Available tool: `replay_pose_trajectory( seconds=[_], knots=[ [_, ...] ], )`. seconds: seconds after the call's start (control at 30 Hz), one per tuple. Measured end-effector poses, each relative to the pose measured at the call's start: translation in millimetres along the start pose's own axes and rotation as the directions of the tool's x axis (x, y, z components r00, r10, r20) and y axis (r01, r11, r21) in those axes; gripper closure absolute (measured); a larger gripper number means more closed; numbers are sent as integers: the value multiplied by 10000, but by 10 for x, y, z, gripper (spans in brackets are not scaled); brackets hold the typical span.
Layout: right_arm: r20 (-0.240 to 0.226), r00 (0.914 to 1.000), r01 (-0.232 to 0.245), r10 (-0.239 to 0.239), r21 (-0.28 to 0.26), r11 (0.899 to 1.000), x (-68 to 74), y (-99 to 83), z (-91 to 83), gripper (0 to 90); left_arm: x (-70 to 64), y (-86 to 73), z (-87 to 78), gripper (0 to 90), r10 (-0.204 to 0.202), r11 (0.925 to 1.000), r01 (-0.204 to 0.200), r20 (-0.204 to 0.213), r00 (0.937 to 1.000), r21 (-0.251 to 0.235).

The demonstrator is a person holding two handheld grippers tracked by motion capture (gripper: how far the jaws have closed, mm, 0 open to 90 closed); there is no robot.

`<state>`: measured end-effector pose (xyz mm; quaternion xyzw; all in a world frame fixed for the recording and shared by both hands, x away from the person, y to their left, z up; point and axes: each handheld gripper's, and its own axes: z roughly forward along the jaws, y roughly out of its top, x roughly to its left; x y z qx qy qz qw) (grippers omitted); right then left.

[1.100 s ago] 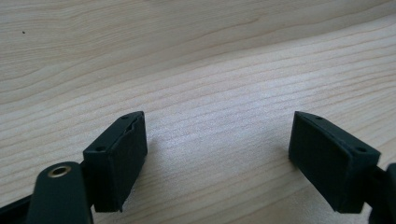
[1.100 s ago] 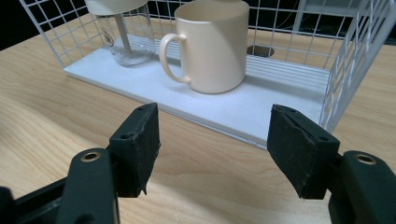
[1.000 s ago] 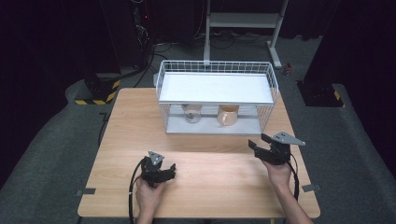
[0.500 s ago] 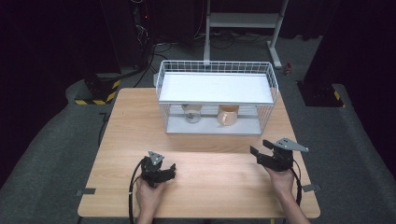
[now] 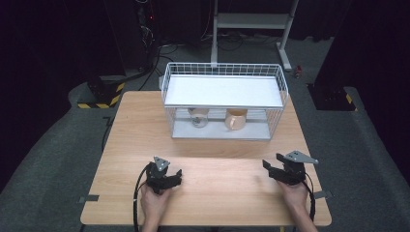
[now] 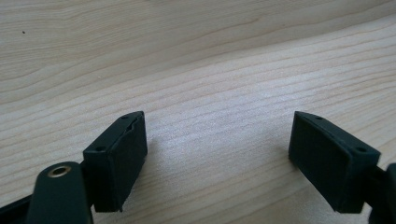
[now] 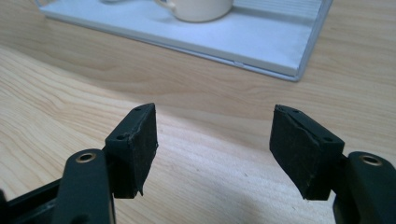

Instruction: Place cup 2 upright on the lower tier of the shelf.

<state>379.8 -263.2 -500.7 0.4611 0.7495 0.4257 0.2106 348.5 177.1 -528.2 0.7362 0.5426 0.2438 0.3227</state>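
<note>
Resting low near the table's (image 5: 212, 140) front edge, the left gripper (image 5: 170, 180) lay in the person's left hand (image 5: 153, 205) with its jaws spread wide and nothing between them; its own view had bare wood grain between the two black pads (image 6: 116, 161), which suggests the hand was simply parked there, idle. The right gripper (image 5: 273, 166) sat well apart from it on the other side, held in the right hand (image 5: 293, 194), jaws likewise wide open and empty. It pointed toward the wire rack (image 5: 222, 82) at the table's far half, and its view caught the rack's white lower shelf (image 7: 196, 35) and the base of a pale mug (image 7: 198, 9) standing on it. That aim reads as the readier of the two for a reach forward, though neither gripper touched anything.

The mug (image 5: 235, 118) stood upright on the lower shelf, under the white upper shelf (image 5: 222, 91), handle turned to the front left, just beside a smaller cup (image 5: 198, 116) that looked glassy or metallic; which, I could not tell. Being tucked under the top shelf, both would have to come out through the rack's open front rather than from above, which fits the low, level pose of the right gripper.

No brand, label or writing could be read on the mug, cup, rack or grippers.
</note>
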Motion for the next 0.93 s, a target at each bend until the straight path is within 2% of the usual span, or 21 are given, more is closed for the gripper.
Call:
replay_pose_trajectory(
  seconds=[0.17, 0.23, 0.27, 0.37, 0.4, 0.5, 0.57, 0.6, 0.93],
  knots=[
    [211, 9998, -59, 51, 362, 9993, -38, -73, 42, 317, 0, 0, 0, 198, 2, 10000, -2, 0, 10000, 1],
    [335, 9994, 26, -43, 498, 9988, -46, -86, 50, 315, 0, 0, 0, 198, -5, 10000, 5, 0, 10000, -2],
    [532, 9984, 177, -216, 738, 9971, -64, -112, 74, 310, 0, 0, 0, 198, -5, 10000, 5, 2, 10000, -2],
    [596, 9981, 107, -164, 931, 9956, -81, -142, 91, 305, 0, 0, 0, 198, -3, 10000, 3, 1, 10000, 1],
    [730, 9969, 227, -309, 1105, 9936, -98, -167, 108, 301, -1, 0, 0, 198, -8, 10000, 8, -5, 10000, 2],
    [860, 9959, 181, -284, 1186, 9928, -100, -167, 108, 298, -1, 0, 0, 198, -14, 10000, 14, -9, 10000, -1],
    [920, 9951, 228, -359, 1394, 9900, -105, -165, 122, 292, -1, 0, 0, 198, -13, 10000, 13, -9, 10000, -1],
    [980, 9941, 282, -465, 1804, 9832, -114, -157, 158, 263, -1, 0, 0, 199, -14, 10000, 14, -7, 10000, -2],
    [1060, 9936, 201, -398, 1811, 9833, -106, -152, 165, 262, -1, 0, 0, 199, -8, 10000, 8, -10, 10000, -2]
  ],
)
